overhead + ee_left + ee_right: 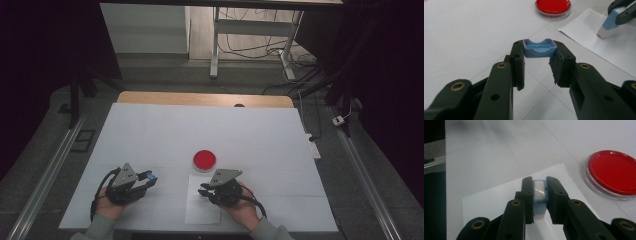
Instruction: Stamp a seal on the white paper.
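Note:
My left gripper (539,53) is shut on a small light-blue cap (539,48), held by its ends above the white table; in the high view that cap (150,176) shows at the tips of the left gripper (148,180). My right gripper (539,188) is shut on a light-blue and white pen-like body (539,195), over a white paper sheet (496,202). In the left gripper view the body's (611,25) white tip touches the paper (614,55). A round red dish (204,160) lies just beyond the paper (200,210) and the right gripper (203,192).
The white table top (200,130) stretches out beyond the red dish (553,6) (615,173), with a wooden edge (205,99) at its far side. Metal rails run along both sides on the floor. A desk frame and cables stand farther back.

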A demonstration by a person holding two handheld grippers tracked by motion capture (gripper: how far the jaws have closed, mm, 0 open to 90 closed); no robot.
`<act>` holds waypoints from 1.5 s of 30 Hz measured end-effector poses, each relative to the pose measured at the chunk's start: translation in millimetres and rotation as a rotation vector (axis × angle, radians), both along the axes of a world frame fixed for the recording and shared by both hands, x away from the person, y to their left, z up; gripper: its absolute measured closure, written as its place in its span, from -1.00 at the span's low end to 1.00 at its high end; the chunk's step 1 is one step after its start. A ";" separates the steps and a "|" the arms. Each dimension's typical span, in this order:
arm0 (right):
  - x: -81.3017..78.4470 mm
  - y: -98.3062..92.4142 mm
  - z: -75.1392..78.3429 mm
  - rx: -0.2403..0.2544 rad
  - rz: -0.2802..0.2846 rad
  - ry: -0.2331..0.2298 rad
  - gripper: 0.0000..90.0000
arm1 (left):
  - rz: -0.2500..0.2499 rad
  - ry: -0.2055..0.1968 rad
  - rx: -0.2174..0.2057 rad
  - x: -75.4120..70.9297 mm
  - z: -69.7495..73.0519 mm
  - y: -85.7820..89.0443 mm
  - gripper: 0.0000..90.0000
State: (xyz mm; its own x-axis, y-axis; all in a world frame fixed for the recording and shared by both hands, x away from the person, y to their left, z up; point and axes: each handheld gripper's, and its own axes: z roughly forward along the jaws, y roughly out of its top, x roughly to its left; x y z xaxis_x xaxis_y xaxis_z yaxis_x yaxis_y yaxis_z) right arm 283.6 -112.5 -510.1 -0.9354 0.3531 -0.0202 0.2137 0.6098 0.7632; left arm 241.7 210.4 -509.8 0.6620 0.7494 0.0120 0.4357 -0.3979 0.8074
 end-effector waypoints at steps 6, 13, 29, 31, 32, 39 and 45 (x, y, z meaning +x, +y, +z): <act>0.2 -1.2 -1.1 0.011 0.001 0.002 0.69 | 0.010 -0.004 -0.007 -0.4 1.2 3.0 0.45; -0.9 -1.4 -1.7 0.010 -0.001 -0.010 0.69 | 0.008 -0.003 -0.006 -0.3 1.1 2.6 0.45; -3.8 -1.2 -2.8 0.013 -0.008 -0.026 0.69 | 0.013 -0.007 -0.009 -0.9 2.2 4.1 0.45; -4.3 -0.6 -2.8 0.012 -0.007 -0.033 0.69 | 0.012 -0.008 -0.009 -1.0 2.2 3.9 0.45; -4.1 -0.8 -2.7 0.011 -0.007 -0.033 0.69 | 0.012 -0.007 -0.009 -1.0 2.2 3.9 0.45; -3.6 -1.8 -3.5 0.022 -0.010 -0.025 0.69 | 0.013 -0.007 -0.009 -0.9 2.1 4.5 0.45; -2.3 -1.5 -2.4 0.020 0.002 -0.023 0.68 | 0.015 -0.009 -0.010 -1.0 2.4 5.0 0.45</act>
